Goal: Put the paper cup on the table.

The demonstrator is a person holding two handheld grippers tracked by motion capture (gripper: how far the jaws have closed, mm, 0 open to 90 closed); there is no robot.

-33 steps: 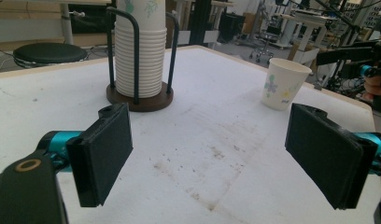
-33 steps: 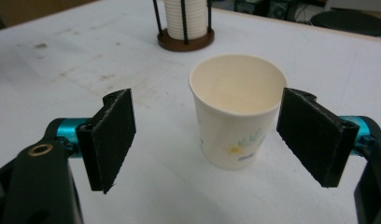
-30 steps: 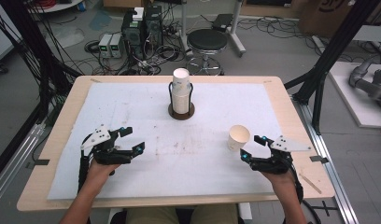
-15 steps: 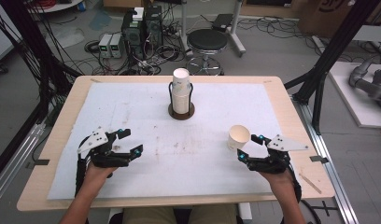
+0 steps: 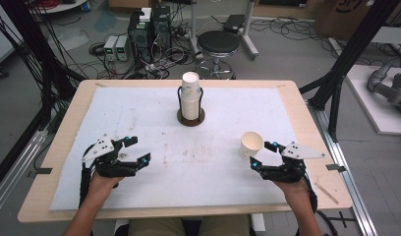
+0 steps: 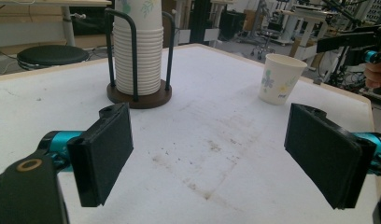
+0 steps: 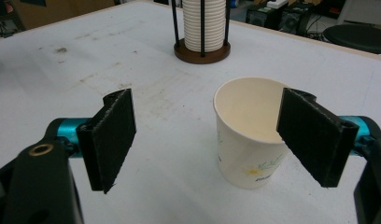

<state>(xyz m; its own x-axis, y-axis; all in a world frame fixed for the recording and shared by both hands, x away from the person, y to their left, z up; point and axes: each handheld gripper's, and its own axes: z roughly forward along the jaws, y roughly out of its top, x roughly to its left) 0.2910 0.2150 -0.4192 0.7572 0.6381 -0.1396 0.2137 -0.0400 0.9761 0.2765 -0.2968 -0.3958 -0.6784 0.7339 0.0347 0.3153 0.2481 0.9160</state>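
Two wide-open jaws on the right gripper (image 7: 205, 140) flank a paper cup (image 7: 248, 135), which stands upright just ahead near the right-hand pad. Light and thin-walled, it would likely crush easily; grip gently mid-wall. Left gripper (image 6: 209, 149) gapes wide over bare table (image 5: 71, 128).

Premises: a robotics laboratory or research workshop. The counter (image 5: 56, 162) is a plywood top under a white sheet, framed by black aluminium rig struts (image 5: 351, 54). At 12 o'clock beyond it, a bare concrete floor carries computer towers (image 5: 150, 27), small grey boxes (image 5: 115, 46), loose cables (image 5: 292, 27) and a black round stool (image 5: 217, 44). At 3 o'clock, a grey robot arm (image 5: 387, 88) lies on a white platform.
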